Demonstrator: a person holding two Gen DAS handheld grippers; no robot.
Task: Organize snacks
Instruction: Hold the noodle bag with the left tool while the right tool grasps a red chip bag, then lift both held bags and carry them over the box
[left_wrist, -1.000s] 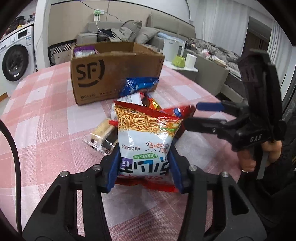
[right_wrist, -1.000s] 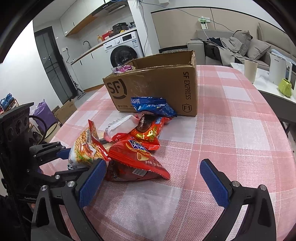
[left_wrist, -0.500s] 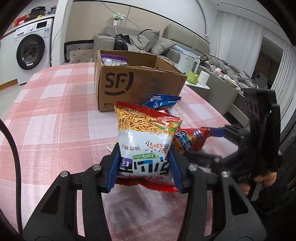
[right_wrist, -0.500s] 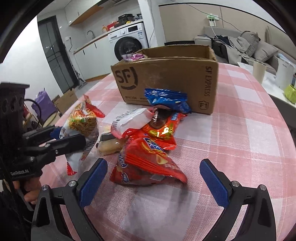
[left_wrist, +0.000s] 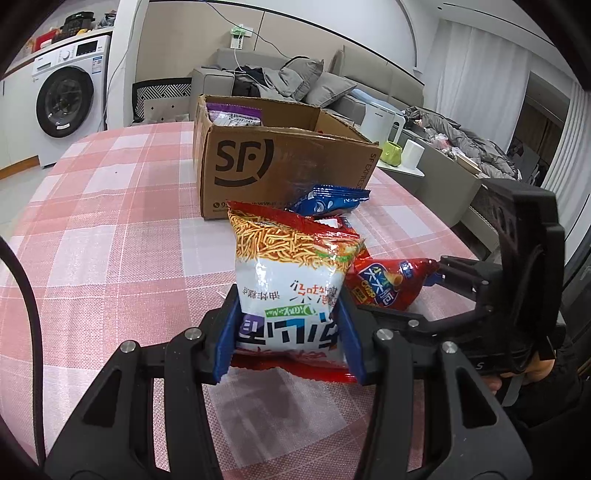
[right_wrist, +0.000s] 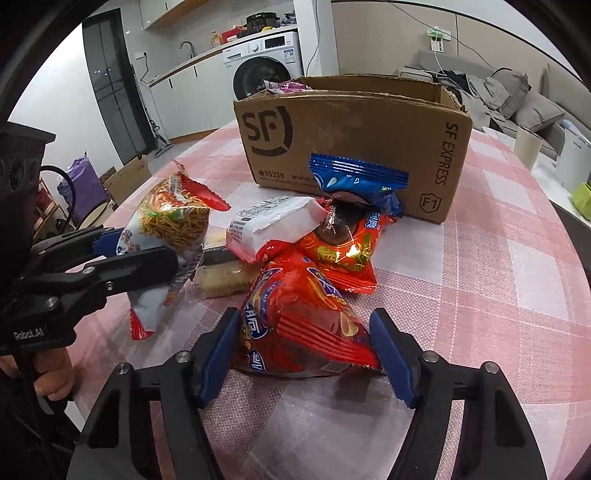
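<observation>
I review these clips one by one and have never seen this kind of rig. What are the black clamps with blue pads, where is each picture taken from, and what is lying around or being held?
There is no robot arm here: a person holds a two-finger tool in each hand, and a fisheye camera on each looks forward along its fingers. The left view shows the left tool shut on a noodle snack bag, lifted off the table. The right view shows the right tool, whose jaws have just been closing around a red chip bag; whether both pads press it yet is unclear. More snacks lie piled on the checked cloth: a white pack, an orange pack and a blue pack. Behind them stands an open cardboard box with a purple packet inside.
</observation>
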